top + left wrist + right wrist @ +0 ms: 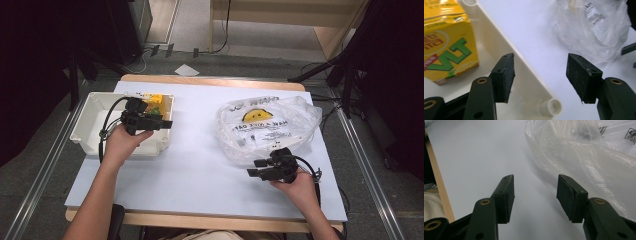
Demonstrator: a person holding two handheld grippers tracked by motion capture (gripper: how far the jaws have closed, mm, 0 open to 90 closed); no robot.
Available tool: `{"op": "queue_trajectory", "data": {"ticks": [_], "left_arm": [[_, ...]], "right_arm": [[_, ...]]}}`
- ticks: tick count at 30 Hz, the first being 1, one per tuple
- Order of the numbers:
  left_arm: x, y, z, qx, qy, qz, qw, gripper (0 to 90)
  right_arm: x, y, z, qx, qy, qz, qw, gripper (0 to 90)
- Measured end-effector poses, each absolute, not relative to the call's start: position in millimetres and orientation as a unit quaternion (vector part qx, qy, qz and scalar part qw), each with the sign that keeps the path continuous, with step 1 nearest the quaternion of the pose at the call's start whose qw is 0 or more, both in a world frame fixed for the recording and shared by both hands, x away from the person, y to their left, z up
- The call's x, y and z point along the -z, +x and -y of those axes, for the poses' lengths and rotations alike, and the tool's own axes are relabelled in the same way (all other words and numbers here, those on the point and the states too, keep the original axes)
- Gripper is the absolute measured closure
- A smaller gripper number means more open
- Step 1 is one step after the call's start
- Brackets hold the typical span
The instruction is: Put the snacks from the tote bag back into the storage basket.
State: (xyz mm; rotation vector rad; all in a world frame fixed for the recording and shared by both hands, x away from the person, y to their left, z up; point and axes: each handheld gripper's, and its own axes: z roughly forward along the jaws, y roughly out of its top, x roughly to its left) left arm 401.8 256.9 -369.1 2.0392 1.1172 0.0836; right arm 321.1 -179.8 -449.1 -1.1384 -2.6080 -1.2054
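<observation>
White paper [186, 70] on floor; wooden furniture [280, 15], perhaps bench.

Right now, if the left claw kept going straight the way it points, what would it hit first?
Probably the white bin's wall, just ahead of the open left claw; beyond it bare table, then the plastic bag. Depth is uncertain.

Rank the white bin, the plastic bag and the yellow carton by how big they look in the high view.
1. Plastic bag and white bin: nearly alike in spread, so no firm order between them.
2. Yellow carton: clearly smallest, lying inside the bin and partly hidden by the left gripper.
</observation>
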Motion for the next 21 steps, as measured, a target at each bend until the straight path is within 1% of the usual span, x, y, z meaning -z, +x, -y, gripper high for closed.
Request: {"op": "queue_trajectory", "data": {"ticks": [13,21], "left_arm": [[371.3,386.7,-224.3,-0.028,0.822,-0.41,0.395,40.0],[374.8,376.4,-200.9,-0.02,0.834,-0.379,0.4,40.6]], "right_arm": [[448.6,322.4,178.8,0.391,-0.363,0.845,0.025,49.0],[448.7,322.2,177.9,0.392,-0.364,0.844,0.027,48.6]]}}
